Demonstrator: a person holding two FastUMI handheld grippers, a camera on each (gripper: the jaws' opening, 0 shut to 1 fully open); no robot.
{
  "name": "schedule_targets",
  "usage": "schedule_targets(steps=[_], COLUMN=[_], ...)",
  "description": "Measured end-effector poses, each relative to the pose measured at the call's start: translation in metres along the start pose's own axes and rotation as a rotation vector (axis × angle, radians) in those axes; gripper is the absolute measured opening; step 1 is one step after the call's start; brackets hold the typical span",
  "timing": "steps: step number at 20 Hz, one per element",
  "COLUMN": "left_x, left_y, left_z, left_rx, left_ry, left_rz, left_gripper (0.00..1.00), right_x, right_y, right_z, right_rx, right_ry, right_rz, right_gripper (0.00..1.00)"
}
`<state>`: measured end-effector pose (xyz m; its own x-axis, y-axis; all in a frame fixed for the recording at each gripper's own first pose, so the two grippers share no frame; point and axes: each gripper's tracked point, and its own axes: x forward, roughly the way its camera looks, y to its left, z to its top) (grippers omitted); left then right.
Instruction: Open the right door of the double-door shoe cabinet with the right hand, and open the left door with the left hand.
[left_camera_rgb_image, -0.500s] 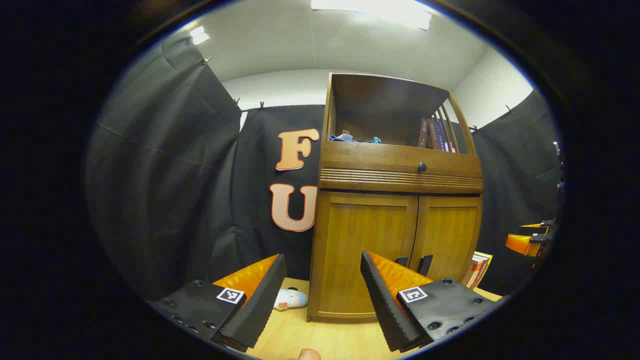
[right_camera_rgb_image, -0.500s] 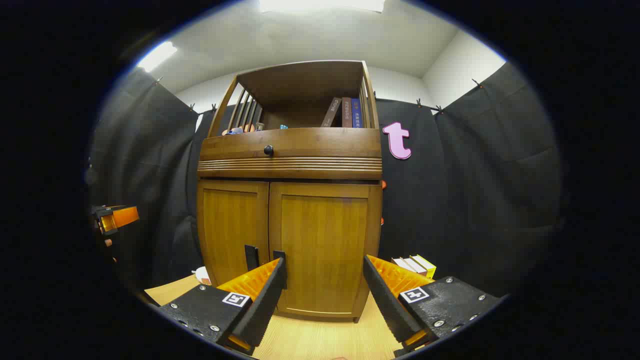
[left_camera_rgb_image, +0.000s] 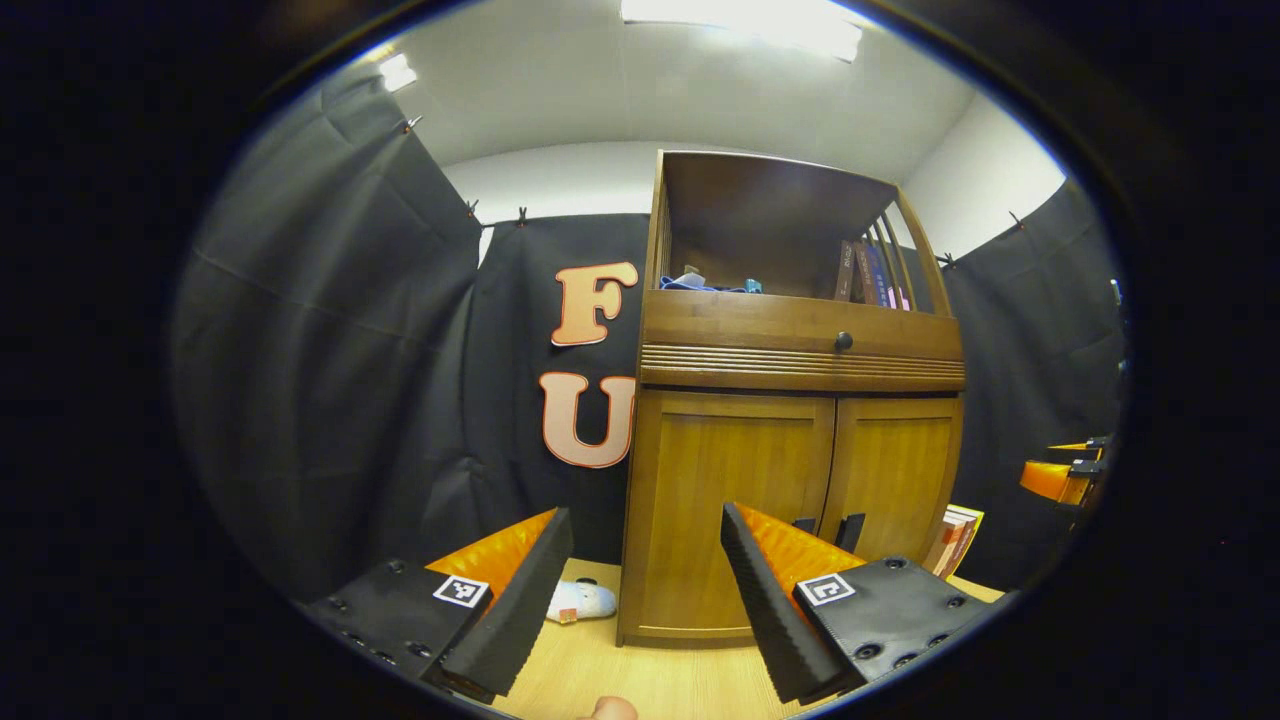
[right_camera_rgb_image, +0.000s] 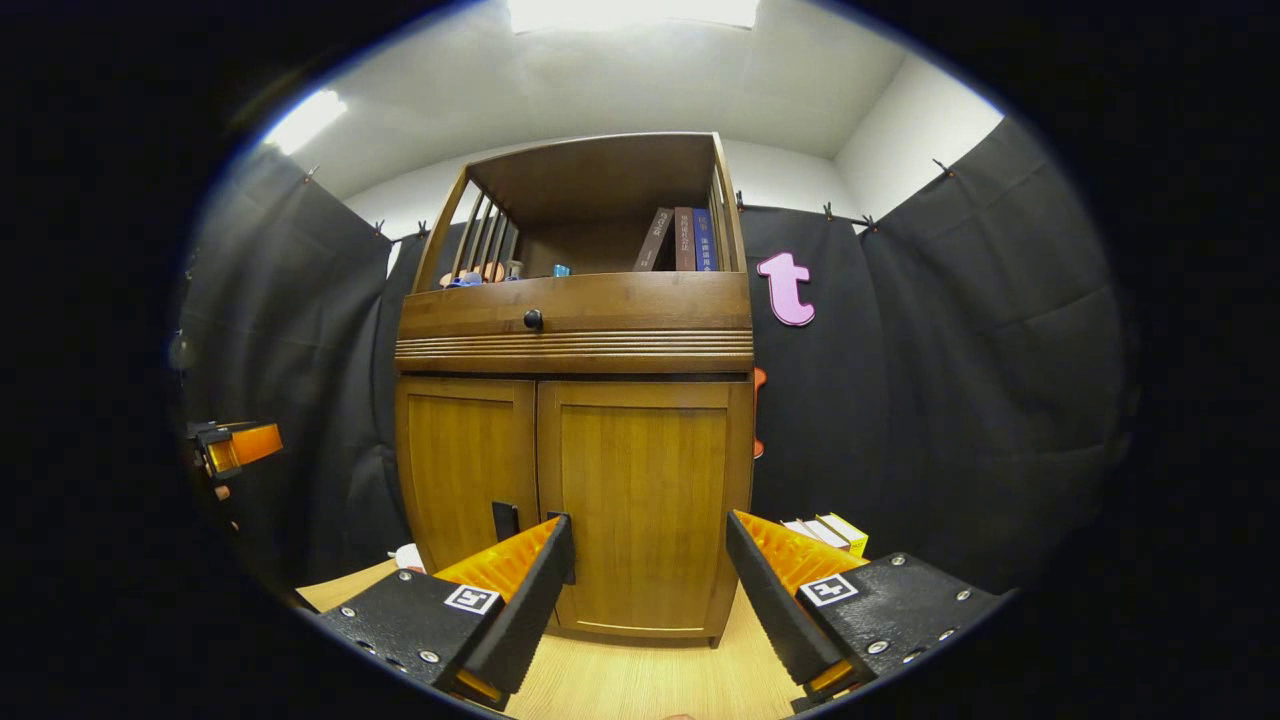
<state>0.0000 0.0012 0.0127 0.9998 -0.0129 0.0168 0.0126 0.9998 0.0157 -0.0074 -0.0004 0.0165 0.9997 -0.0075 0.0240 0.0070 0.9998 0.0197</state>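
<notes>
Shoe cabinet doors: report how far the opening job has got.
Done: nothing; the right door and left door are both shut. In hand: the right tongs and left tongs are open, short of the cabinet, holding nothing. Left: grip each door's dark handle and pull.

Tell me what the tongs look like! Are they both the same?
Yes, they match. The left tongs and the right tongs each have two wedge-shaped fingers, orange on the back, with ridged black pads. The fingers sit on black blocks dotted with screws, and each block carries a small black-and-white square marker.
</notes>
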Motion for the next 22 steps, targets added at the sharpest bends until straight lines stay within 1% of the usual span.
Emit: schedule_targets(steps=[2,3,4,5,8,9,10,12,13,15,16,17,18,21,22], left_x=[0.0,0.0,0.0,-0.001,-0.002,-0.003,-0.004,-0.003,-0.004,-0.003,-0.002,-0.002,0.0,0.0,-0.001], left_y=[-0.001,-0.001,-0.001,-0.001,-0.001,-0.003,-0.004,-0.003,-0.003,0.001,0.002,0.004,0.006,0.014,0.017], left_z=[-0.002,-0.001,0.0,0.001,0.002,0.001,0.001,-0.002,-0.003,-0.005,-0.007,-0.009,-0.011,-0.015,-0.015], left_rx=[-0.01,-0.017,-0.021,-0.021,-0.012,-0.014,-0.017,-0.022,-0.023,-0.021,-0.019,-0.015,-0.014,-0.019,-0.022], left_ry=[0.009,0.012,0.012,0.009,-0.001,0.0,0.0,0.002,0.002,0.004,0.007,0.011,0.014,0.02,0.021], left_rz=[-0.008,-0.01,-0.01,-0.007,-0.01,-0.016,-0.022,-0.028,-0.029,-0.026,-0.026,-0.025,-0.02,-0.013,-0.009], left_gripper=[0.99,0.99,0.99,0.99,0.99,0.99,0.96,0.96,0.99,0.99,0.96,0.96,0.99,0.94,0.99], right_x=[0.001,0.0,0.0,-0.001,-0.001,0.0,0.002,0.007,0.011,0.018,0.024,0.03,0.036,0.06,0.072], right_y=[0.0,0.001,0.003,0.003,-0.003,-0.004,-0.005,0.0,0.004,0.013,0.02,0.029,0.039,0.06,0.068], right_z=[-0.001,-0.001,-0.001,0.001,0.001,-0.002,-0.007,-0.016,-0.021,-0.03,-0.037,-0.045,-0.053,-0.079,-0.089], right_rx=[-0.002,-0.001,0.0,-0.002,-0.011,-0.011,-0.01,-0.009,-0.011,-0.021,-0.021,-0.013,-0.007,-0.013,-0.008], right_ry=[0.008,0.014,0.016,0.014,0.004,0.007,0.012,0.025,0.03,0.037,0.043,0.048,0.055,0.075,0.082], right_rz=[-0.001,0.003,0.008,0.007,-0.01,-0.019,-0.026,-0.028,-0.026,-0.022,-0.018,-0.006,0.007,0.024,0.035], right_gripper=[0.93,1.0,1.0,0.93,0.93,0.94,0.93,0.93,0.93,0.93,0.93,0.93,0.93,0.94,0.94])
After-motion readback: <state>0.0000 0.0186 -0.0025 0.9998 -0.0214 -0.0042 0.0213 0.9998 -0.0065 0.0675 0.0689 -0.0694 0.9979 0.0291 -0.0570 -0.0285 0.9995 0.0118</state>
